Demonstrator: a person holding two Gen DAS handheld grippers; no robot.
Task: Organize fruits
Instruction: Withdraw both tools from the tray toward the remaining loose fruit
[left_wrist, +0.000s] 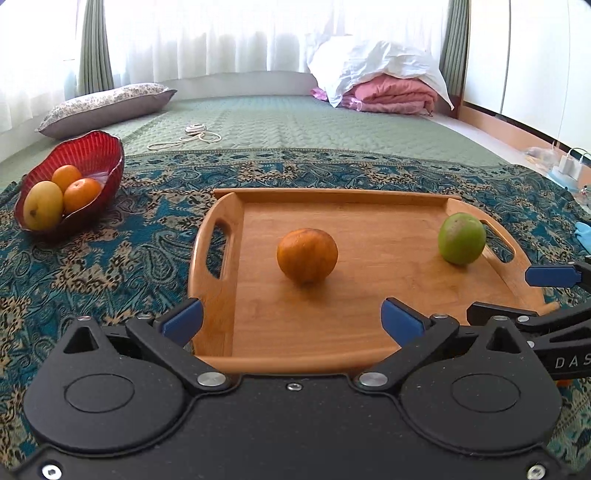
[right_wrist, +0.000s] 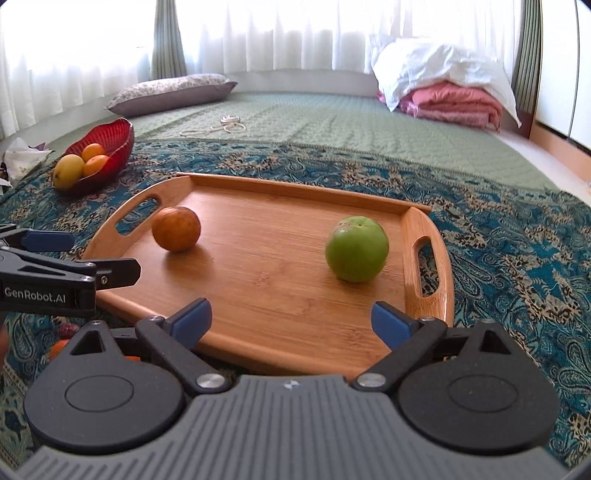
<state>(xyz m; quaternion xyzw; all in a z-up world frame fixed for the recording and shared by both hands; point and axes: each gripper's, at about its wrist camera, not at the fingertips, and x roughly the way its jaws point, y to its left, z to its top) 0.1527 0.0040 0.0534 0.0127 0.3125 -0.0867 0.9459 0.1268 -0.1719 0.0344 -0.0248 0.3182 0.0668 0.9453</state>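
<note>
Left gripper (left_wrist: 291, 319) open, two fruits, tray (left_wrist: 369, 334)

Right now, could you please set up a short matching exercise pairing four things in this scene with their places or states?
Things:
1. green fruit
2. yellow mango
3. left tongs
4. pink blanket

Places or states:
A. open, nothing between them
B. folded under a white cloth
C. on the wooden tray, near its right handle
D. in the red bowl with two oranges

Pairs: 1-C, 2-D, 3-A, 4-B
</note>
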